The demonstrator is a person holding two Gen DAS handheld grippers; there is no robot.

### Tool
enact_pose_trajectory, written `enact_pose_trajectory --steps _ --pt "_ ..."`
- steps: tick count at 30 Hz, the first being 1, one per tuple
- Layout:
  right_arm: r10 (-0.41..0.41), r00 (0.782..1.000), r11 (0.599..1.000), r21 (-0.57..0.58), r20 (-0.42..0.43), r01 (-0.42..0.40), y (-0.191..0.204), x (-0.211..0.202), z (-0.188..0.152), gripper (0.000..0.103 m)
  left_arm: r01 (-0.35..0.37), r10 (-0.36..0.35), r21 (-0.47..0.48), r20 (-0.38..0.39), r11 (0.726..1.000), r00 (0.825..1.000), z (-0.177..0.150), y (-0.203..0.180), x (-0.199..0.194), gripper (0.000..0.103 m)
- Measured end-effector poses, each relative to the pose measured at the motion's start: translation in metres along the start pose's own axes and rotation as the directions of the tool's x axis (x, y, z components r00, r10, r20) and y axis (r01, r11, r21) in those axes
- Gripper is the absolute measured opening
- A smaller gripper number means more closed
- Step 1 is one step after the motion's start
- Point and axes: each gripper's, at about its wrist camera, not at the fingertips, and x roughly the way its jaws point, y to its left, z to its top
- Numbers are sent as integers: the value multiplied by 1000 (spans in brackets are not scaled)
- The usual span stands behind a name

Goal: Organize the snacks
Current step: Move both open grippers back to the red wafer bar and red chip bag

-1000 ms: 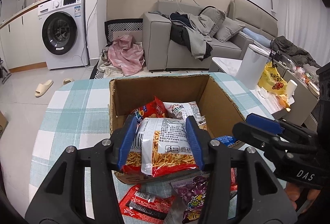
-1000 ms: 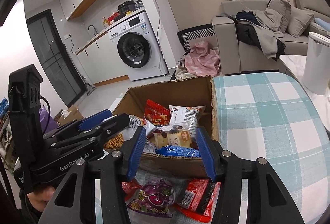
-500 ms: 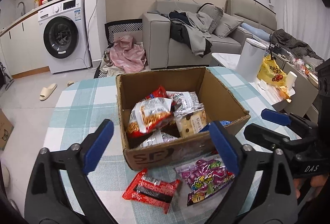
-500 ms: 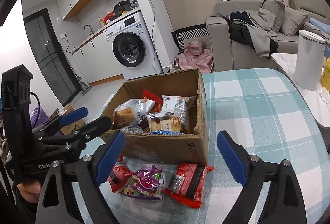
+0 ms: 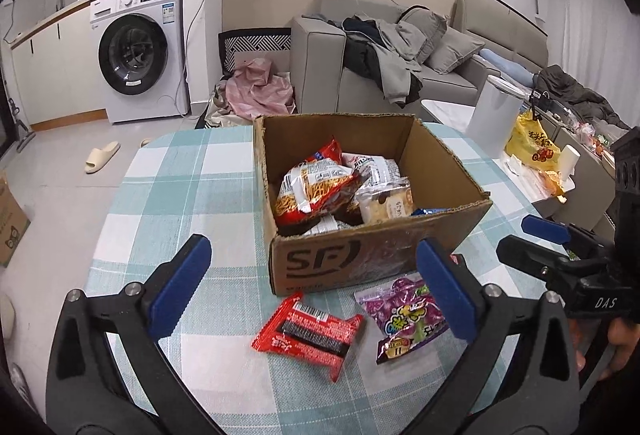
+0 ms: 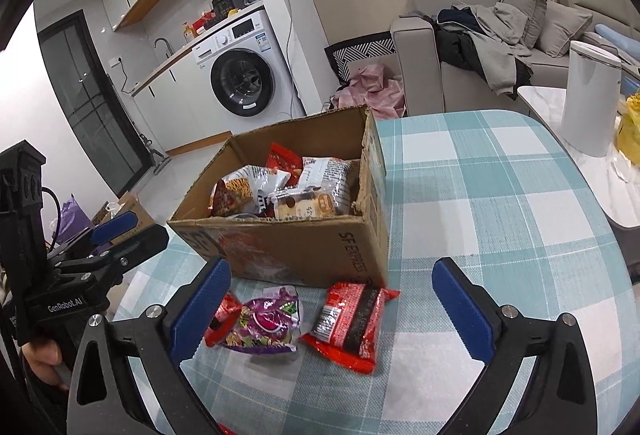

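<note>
An open cardboard box (image 5: 320, 267) (image 6: 304, 247) stands on the checked table and holds several snack packs, with a noodle-snack bag (image 5: 312, 191) (image 6: 248, 191) on top. A red pack (image 5: 308, 335) (image 6: 352, 323) and a purple candy pack (image 5: 408, 315) (image 6: 264, 327) lie on the cloth in front of the box. My left gripper (image 5: 316, 287) is open and empty, above the two loose packs. My right gripper (image 6: 332, 311) is open and empty, also above them. Each gripper shows at the edge of the other's view.
The table (image 5: 180, 175) has a teal and white checked cloth. A white bin (image 6: 592, 99) and a yellow bag (image 5: 532, 147) stand to the right. A sofa with clothes (image 5: 392, 47) and a washing machine (image 5: 140, 51) are behind.
My left gripper let go of the noodle-snack bag into the box, opened wide and drew back. My right gripper also opened and drew back from the box.
</note>
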Motion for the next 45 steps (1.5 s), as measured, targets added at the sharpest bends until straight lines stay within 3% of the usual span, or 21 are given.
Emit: enact_pose_trajectory --steps 23,45 --pt "-93 984 996 -5 -150 94 -22 27 -35 102 -25 16 -71 -127 997 992 -51 22 28 102" --pt "-113 965 993 -60 -236 101 -16 66 -41 102 -38 23 -62 -220 997 975 -68 32 63 102"
